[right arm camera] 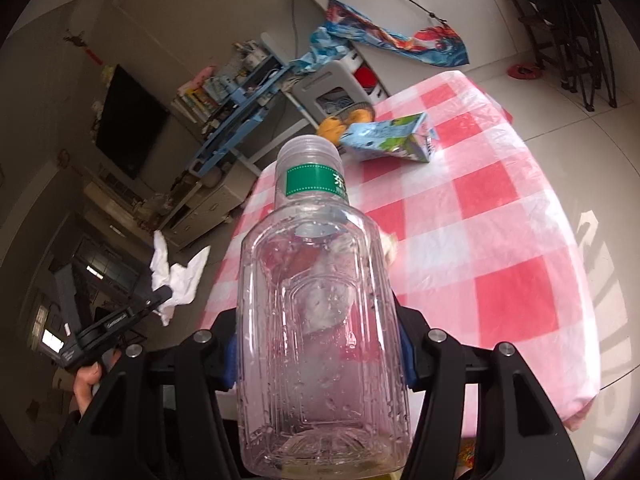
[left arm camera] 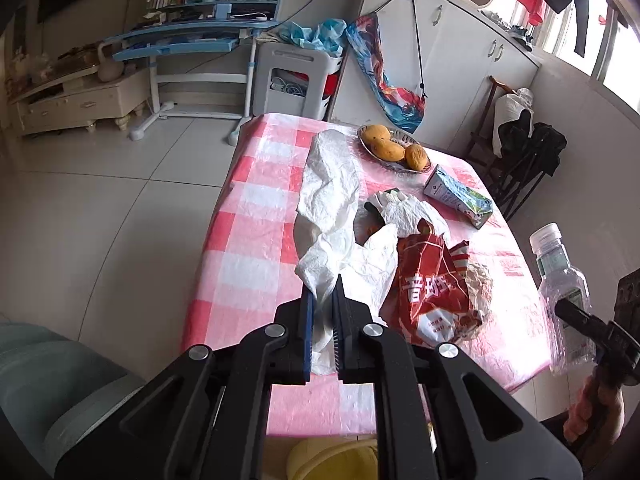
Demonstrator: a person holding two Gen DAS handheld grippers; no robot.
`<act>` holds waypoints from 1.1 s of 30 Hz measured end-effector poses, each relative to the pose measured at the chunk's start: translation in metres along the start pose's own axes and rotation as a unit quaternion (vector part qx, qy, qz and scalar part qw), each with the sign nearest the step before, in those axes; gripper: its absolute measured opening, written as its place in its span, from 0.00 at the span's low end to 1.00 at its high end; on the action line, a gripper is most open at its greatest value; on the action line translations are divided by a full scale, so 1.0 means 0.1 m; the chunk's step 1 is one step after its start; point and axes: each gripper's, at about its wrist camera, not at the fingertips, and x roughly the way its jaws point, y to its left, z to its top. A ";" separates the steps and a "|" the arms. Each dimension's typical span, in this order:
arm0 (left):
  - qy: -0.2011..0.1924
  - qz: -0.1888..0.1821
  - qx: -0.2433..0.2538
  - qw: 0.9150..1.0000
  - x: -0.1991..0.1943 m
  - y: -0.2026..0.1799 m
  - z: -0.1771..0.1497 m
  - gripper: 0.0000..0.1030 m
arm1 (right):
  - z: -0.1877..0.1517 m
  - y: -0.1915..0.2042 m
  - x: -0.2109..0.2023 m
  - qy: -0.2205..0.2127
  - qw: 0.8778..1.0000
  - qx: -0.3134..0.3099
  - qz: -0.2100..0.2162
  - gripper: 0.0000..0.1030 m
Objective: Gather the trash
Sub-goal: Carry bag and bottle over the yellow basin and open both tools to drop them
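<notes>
My left gripper (left arm camera: 323, 292) is shut on a crumpled white paper towel (left arm camera: 332, 188) and holds it above the pink checked table (left arm camera: 248, 240); it also shows in the right wrist view (right arm camera: 176, 276). My right gripper (right arm camera: 316, 356) is shut on an empty clear plastic bottle (right arm camera: 320, 320) with a green label, held off the table's near right edge; the bottle also shows in the left wrist view (left arm camera: 564, 292). A red snack bag (left arm camera: 432, 292), more crumpled white paper (left arm camera: 404, 208) and a blue-green drink carton (left arm camera: 460, 196) lie on the table.
A dish of orange fruit (left arm camera: 394, 146) stands at the table's far end. A yellow container (left arm camera: 332, 460) shows below the table's near edge. A grey seat (left arm camera: 48, 380) is at the lower left. A white stool (left arm camera: 296, 80) and a blue desk (left arm camera: 192, 36) stand beyond the table.
</notes>
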 end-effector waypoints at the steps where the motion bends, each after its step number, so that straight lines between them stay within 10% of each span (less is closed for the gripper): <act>1: -0.001 0.001 0.000 1.000 -0.03 0.01 -0.04 0.08 | -0.11 0.09 0.02 0.011 1.000 -0.011 0.010 0.55; 6: -0.007 0.012 -0.003 1.000 -0.22 0.11 -0.23 0.08 | -0.78 0.56 0.38 0.137 0.986 -0.091 0.013 0.55; 12: -0.016 0.002 -0.028 0.999 -0.44 0.22 -0.45 0.08 | -1.62 0.90 0.93 0.299 0.931 -0.209 -0.031 0.55; 19: -0.001 -0.017 -0.001 1.000 -0.53 0.04 -0.80 0.08 | -1.95 0.76 1.36 0.385 0.877 -0.260 -0.122 0.57; 22: 0.006 -0.025 0.012 1.000 -0.56 -0.06 -0.96 0.08 | -1.85 0.69 1.34 0.361 0.890 -0.238 -0.148 0.68; 28: 0.053 -0.032 0.040 0.997 -0.53 -0.25 -1.31 0.08 | -1.32 0.53 0.67 0.161 0.972 -0.111 -0.127 0.76; 33: 0.158 -0.003 0.128 0.979 -0.25 -0.57 -1.75 0.08 | -1.05 0.47 0.39 0.058 0.989 -0.079 -0.109 0.82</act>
